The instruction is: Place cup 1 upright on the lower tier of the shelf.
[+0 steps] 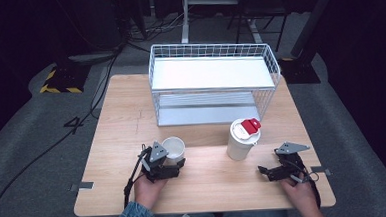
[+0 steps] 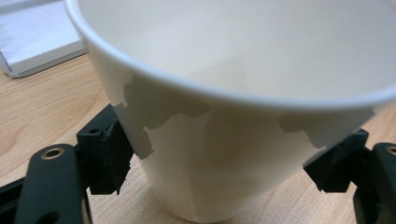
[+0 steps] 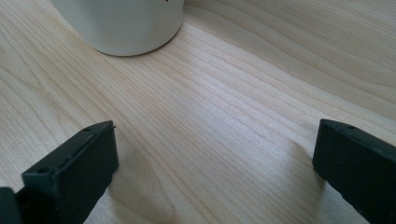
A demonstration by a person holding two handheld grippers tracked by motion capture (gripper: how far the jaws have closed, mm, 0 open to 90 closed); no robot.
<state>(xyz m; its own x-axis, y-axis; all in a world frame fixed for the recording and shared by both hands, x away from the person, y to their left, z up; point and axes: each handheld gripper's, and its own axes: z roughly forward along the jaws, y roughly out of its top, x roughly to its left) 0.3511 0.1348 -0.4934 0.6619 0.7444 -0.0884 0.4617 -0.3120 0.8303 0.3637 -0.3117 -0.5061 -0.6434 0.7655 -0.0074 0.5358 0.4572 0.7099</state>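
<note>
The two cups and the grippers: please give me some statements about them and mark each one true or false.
1. The left gripper has its jaws closed on the open cup. True.
2. The lidded cup lies on its side. False: it stands upright on the table.
3. The right gripper holds the lidded cup. False: its jaws are open with bare table between them, and the cup stands ahead of them.
4. The open cup is on the rack. False: it stands on the table in front of the rack.
5. The lidded cup has a red tab on its lid. True.
</note>
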